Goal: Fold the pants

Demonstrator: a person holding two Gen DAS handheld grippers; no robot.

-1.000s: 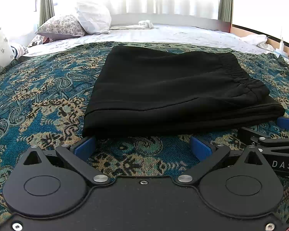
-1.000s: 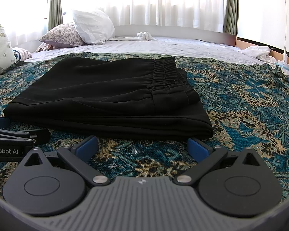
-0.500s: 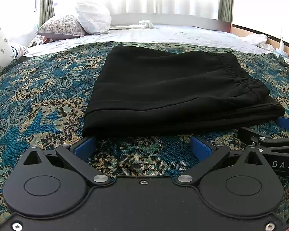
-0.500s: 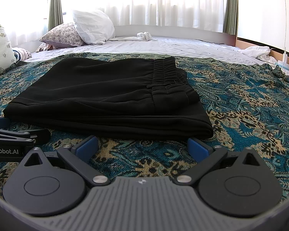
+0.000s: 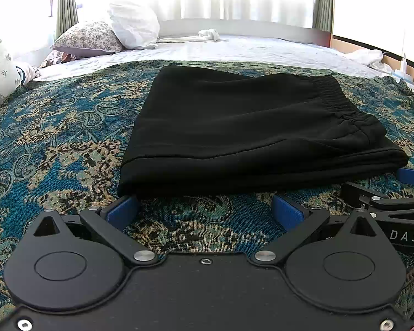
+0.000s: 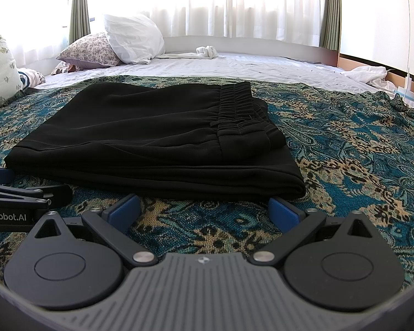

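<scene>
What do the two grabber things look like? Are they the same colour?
Nearly the same. The left gripper has a smooth black body with two round discs, silver screws and blue finger pads. The right gripper has the same black arms and blue pads, but its middle is grey with ridges. White lettering shows on the sides: "DAS" on the right one, "enRobot.AI" on the left.

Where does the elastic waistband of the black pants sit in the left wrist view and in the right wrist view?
Left wrist view: the waistband runs along the right edge of the folded black pants, right of centre.
Right wrist view: the waistband sits near the picture's centre, on the pants' right part.
Shared landmark: the white pillow at the upper left in both.
</scene>
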